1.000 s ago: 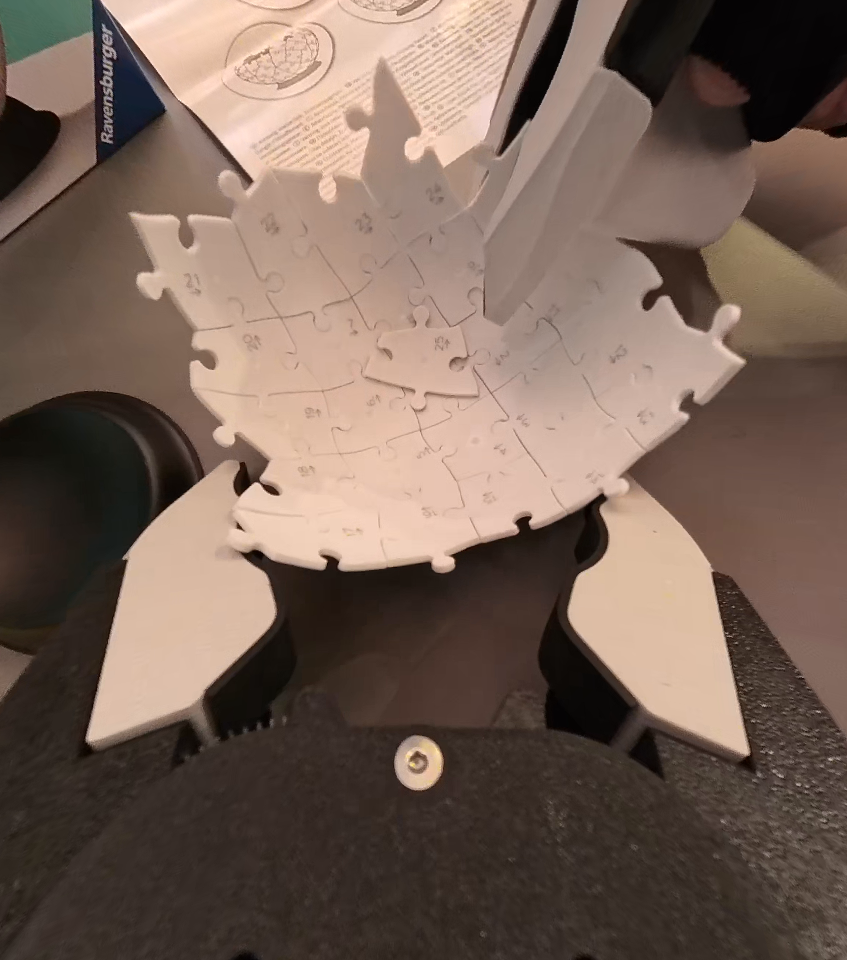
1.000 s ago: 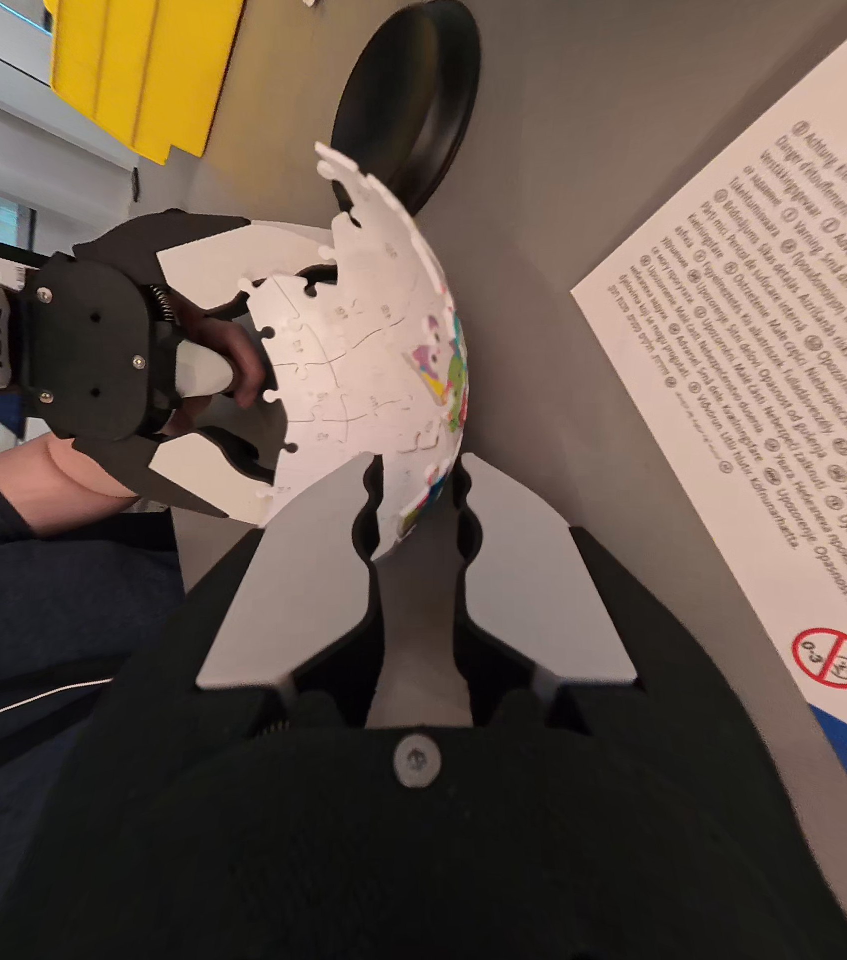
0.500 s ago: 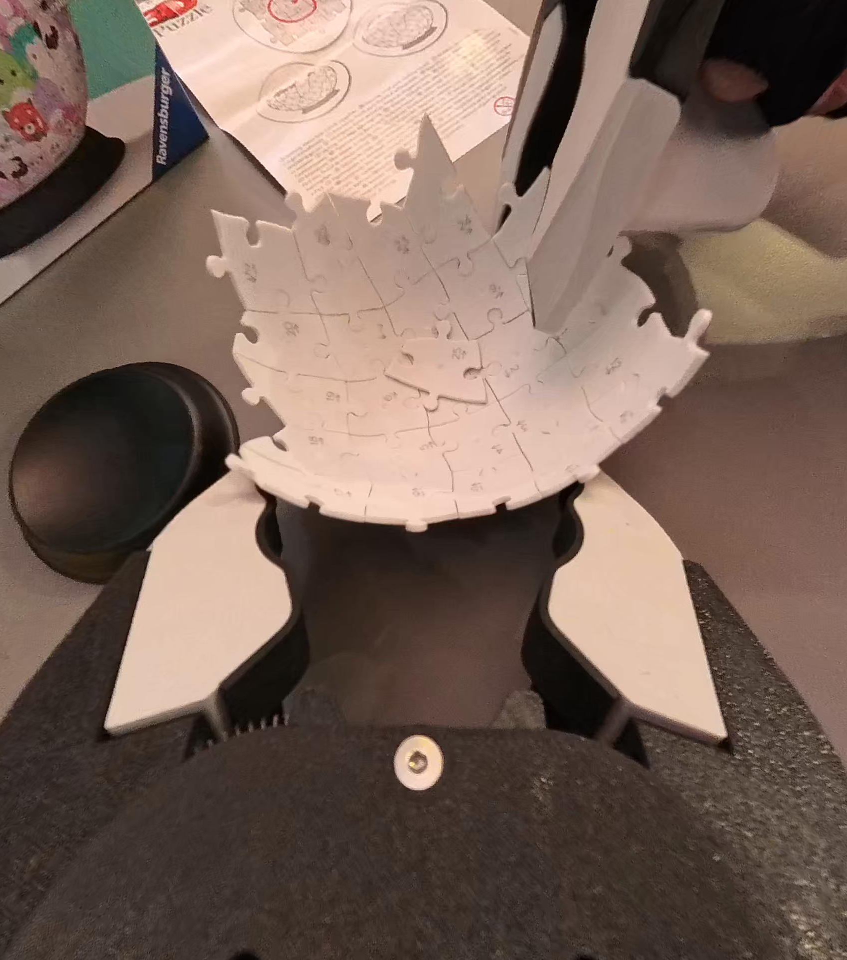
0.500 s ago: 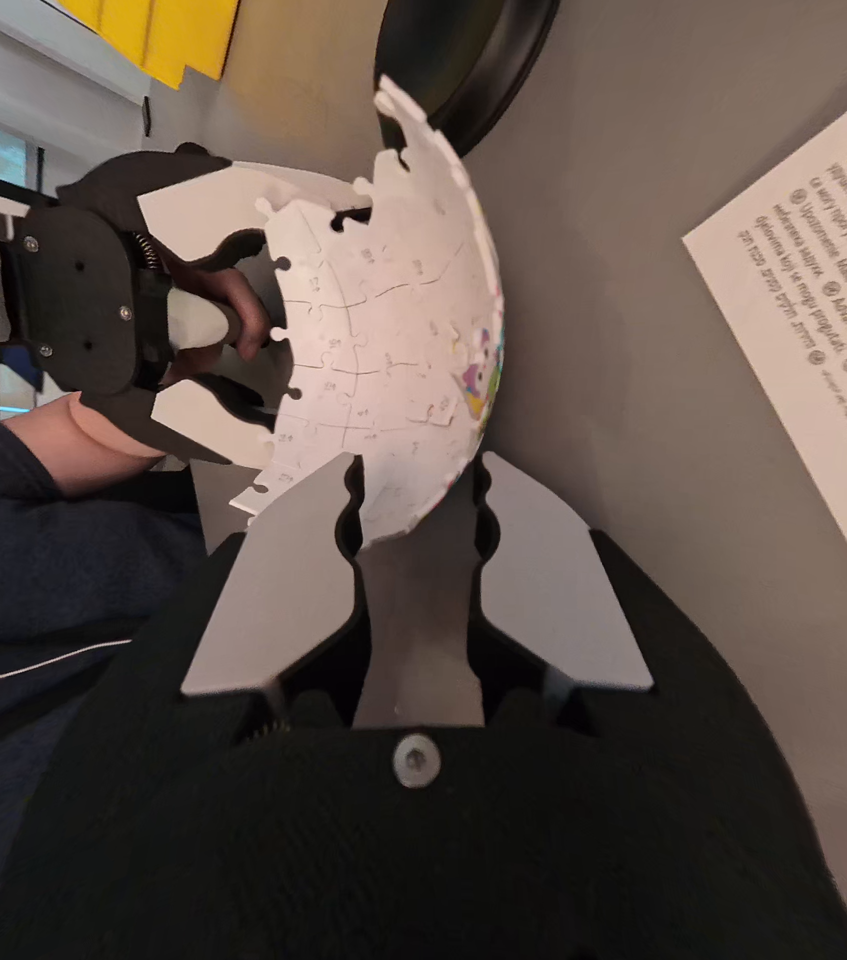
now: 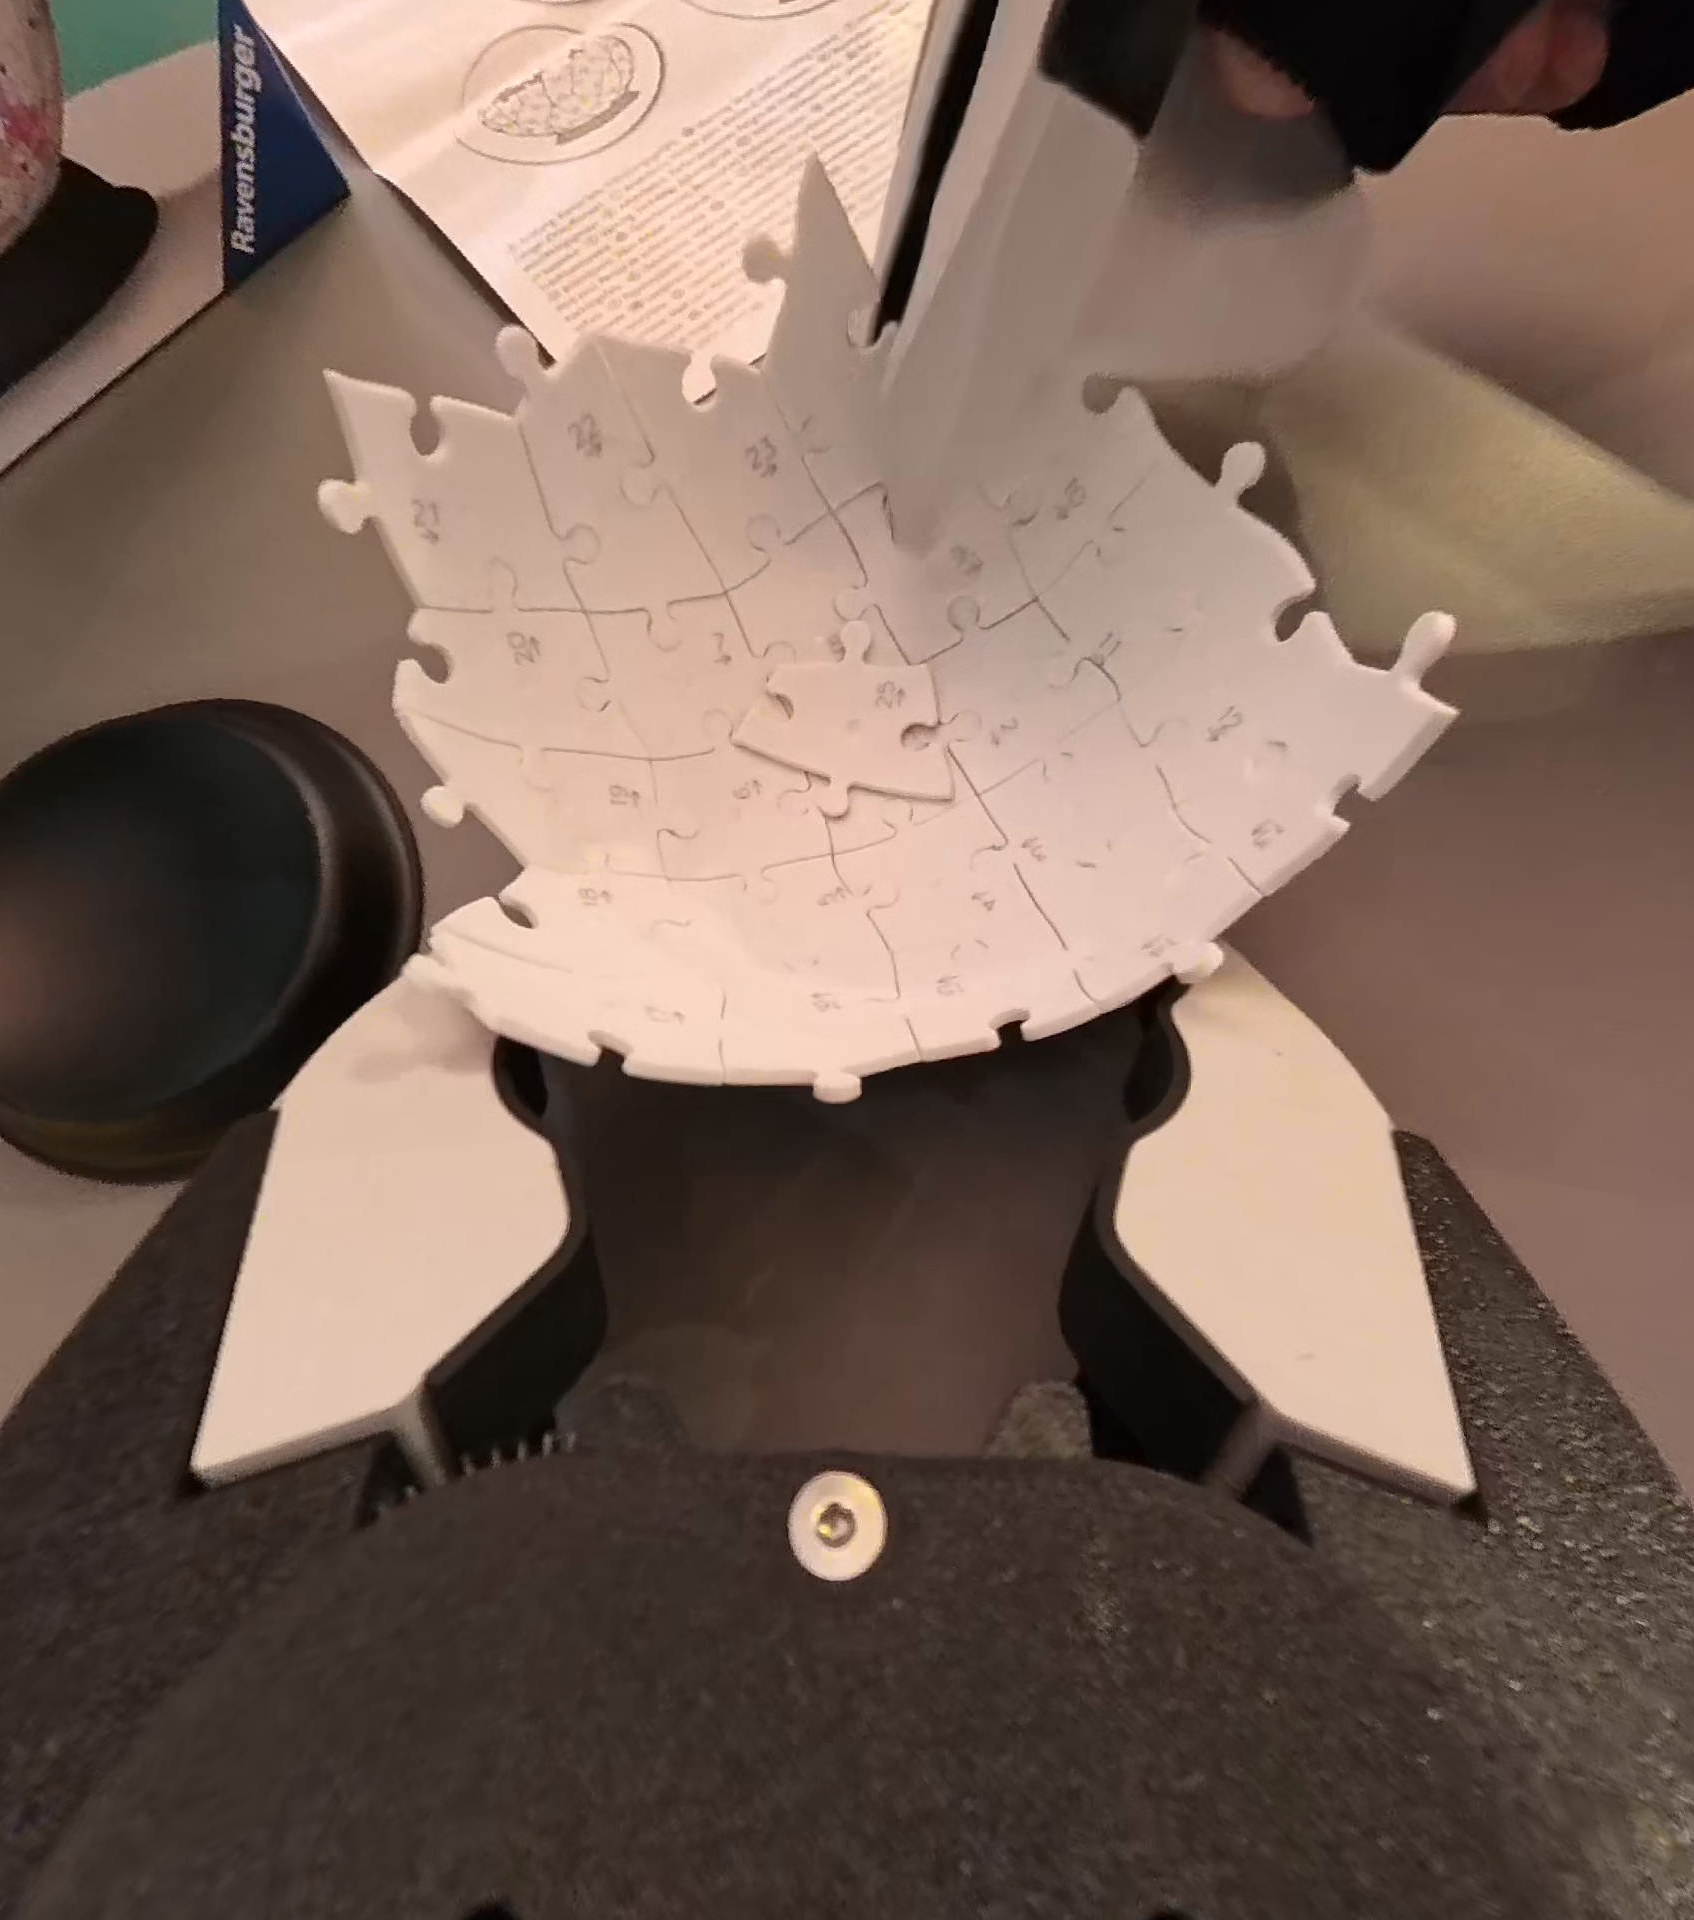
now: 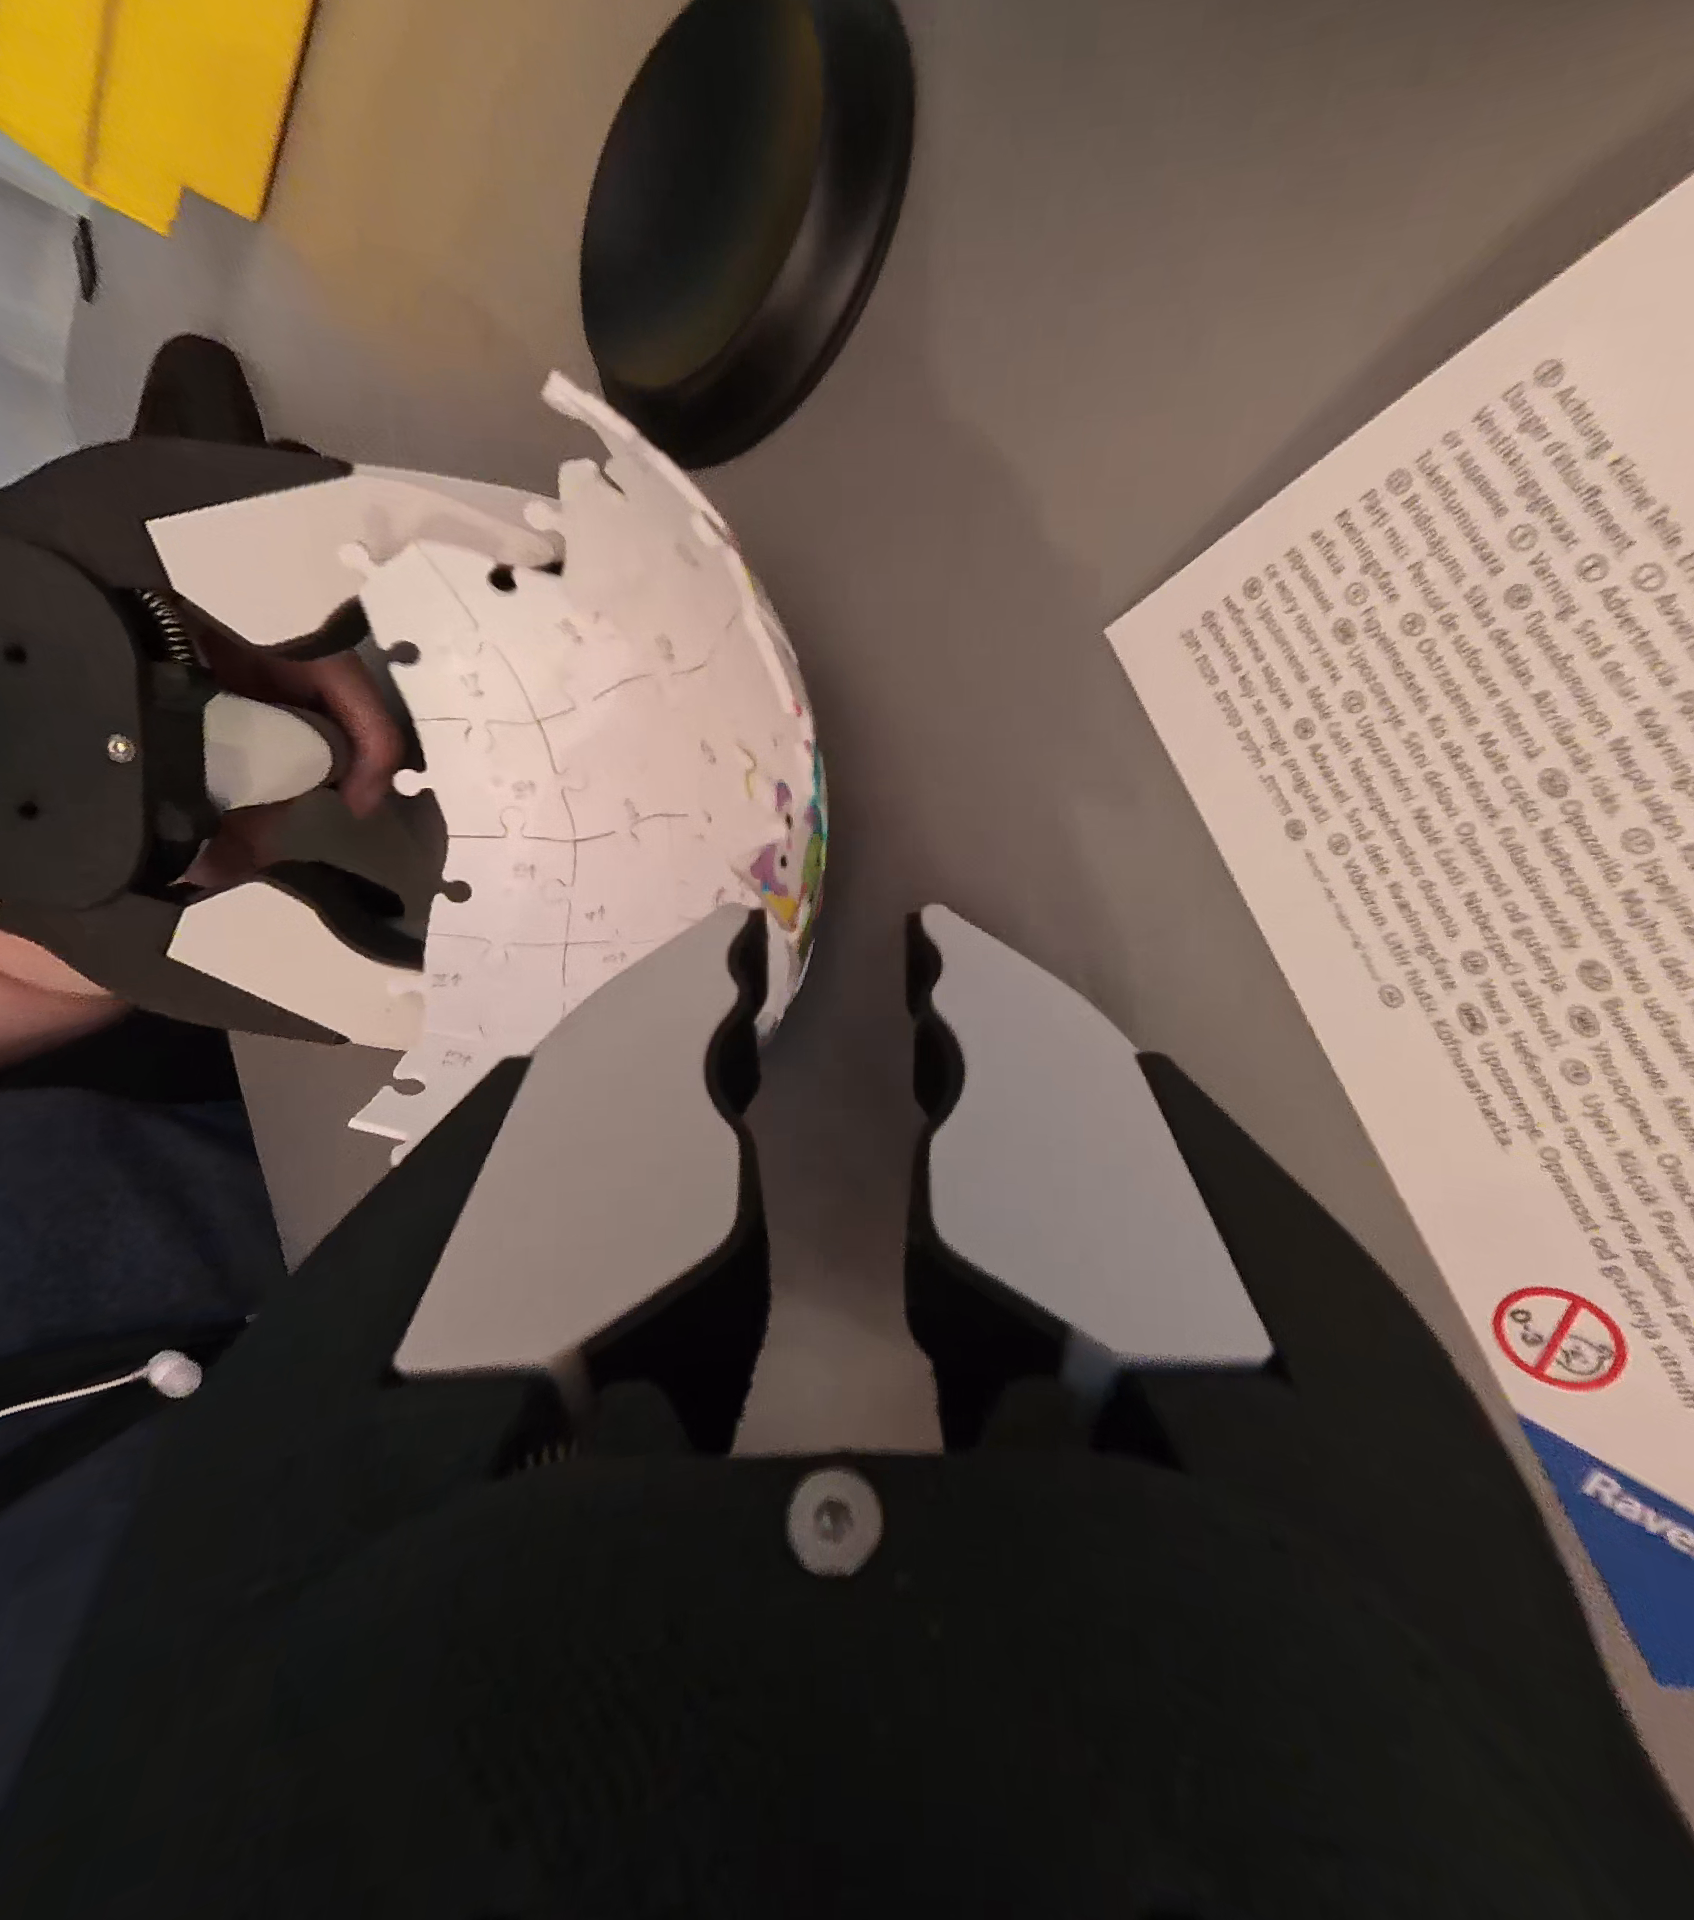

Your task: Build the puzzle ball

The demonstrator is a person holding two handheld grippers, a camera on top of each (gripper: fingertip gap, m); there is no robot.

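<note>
Half-built puzzle ball [image 5: 822, 831]: a white, bowl-shaped shell of interlocked numbered pieces with a jagged knobbed rim, concave side up, coloured print on its outer face [image 6: 791, 862], one loose piece [image 5: 853, 727] lying unseated inside near centre.

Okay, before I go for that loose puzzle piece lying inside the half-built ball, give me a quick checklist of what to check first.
1. Left gripper steadies the white curved puzzle half-shell: ok, fingertips touch its near rim on both sides.
2. Right gripper is free to pick: ok, its jaws are apart and clamp nothing.
3. Loose white puzzle piece is seated: not ok, it lies on top of the joined pieces.
4. Right gripper is clear of the shell: not ok, one finger reaches inside the bowl.
5. Black round stand is out of the way: ok, it sits on the table beside the shell.
6. The gap where the piece belongs: cannot tell.
</note>
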